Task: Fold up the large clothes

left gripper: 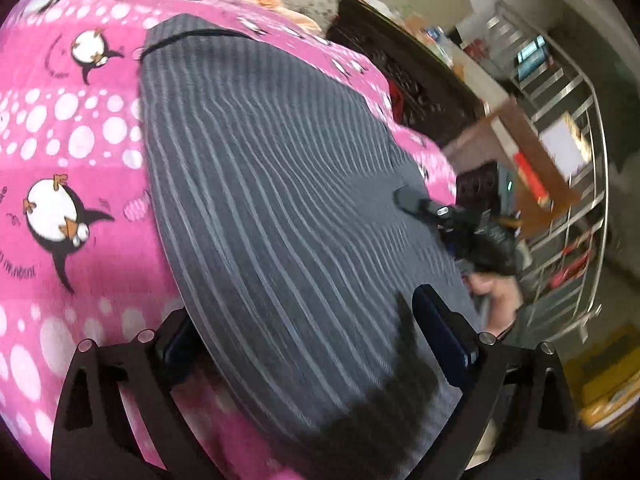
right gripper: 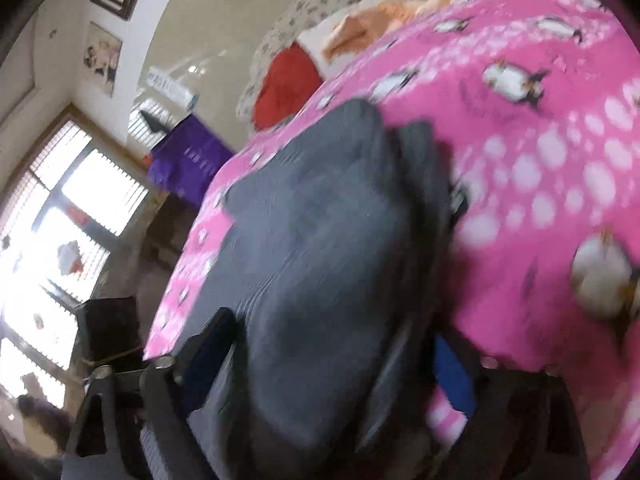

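While tilted down, left tool (left gripper: 308, 344) spread over striped garment (left gripper: 260, 168), right tool (right gripper: 332, 364) astride it

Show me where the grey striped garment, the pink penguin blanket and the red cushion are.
grey striped garment (left gripper: 260, 184), left wrist view, middle of cloth.
pink penguin blanket (left gripper: 80, 140), left wrist view, dotted part.
red cushion (right gripper: 286, 88), right wrist view, its middle.

The garment (left gripper: 280, 200) is grey cloth, finely ribbed with pale stripes and matt; in the right wrist view it looks smooth and blurred (right gripper: 320, 260). The blanket (left gripper: 80, 140) under it is soft pink fleece printed with penguins and white dots. The left gripper (left gripper: 308, 340) is matt black plastic with shiny metal pins. The rack (left gripper: 568, 160) is glossy metal.
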`<state>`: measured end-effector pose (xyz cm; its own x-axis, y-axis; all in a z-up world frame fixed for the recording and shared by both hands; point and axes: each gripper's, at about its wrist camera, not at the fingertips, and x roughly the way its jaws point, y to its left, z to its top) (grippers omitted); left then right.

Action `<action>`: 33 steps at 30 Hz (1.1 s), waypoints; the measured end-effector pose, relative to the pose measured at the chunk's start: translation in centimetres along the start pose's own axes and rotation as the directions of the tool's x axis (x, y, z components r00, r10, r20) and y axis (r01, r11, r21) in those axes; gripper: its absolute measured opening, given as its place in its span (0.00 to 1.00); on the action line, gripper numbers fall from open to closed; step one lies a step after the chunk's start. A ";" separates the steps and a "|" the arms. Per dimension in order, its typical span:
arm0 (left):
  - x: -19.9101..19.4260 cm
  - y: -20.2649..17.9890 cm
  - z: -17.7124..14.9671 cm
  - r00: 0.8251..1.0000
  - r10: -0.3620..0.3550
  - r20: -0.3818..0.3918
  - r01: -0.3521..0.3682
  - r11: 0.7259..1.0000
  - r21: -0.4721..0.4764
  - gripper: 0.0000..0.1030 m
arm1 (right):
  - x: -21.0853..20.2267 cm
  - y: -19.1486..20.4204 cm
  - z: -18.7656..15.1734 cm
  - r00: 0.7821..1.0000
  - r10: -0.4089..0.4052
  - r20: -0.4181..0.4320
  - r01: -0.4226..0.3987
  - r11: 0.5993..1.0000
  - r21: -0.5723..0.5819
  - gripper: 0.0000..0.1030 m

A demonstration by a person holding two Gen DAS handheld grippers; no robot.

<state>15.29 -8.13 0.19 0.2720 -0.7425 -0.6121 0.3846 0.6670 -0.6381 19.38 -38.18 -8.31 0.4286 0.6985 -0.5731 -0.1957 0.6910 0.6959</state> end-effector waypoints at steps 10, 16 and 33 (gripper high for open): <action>-1.6 0.6 -1.1 0.985 0.047 0.168 -0.042 0.998 -0.037 0.26 | 1.1 2.9 -0.4 0.981 -0.183 0.061 0.190 0.972 -0.141 0.46; -5.7 1.0 -0.4 0.963 0.079 0.256 -0.079 0.997 -0.008 0.24 | 3.9 3.7 -0.6 0.999 -0.029 0.032 0.027 0.998 0.054 0.45; -11.7 8.9 -2.0 0.940 0.220 0.261 -0.197 0.974 -0.112 0.39 | 8.0 11.0 -2.3 0.997 -0.039 0.068 0.043 0.998 -0.046 0.51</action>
<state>13.73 6.64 0.74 0.5706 -0.5670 -0.5941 0.2221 0.8030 -0.5530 18.62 -24.57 -6.27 0.4954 0.6564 -0.5690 -0.2174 0.7279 0.6504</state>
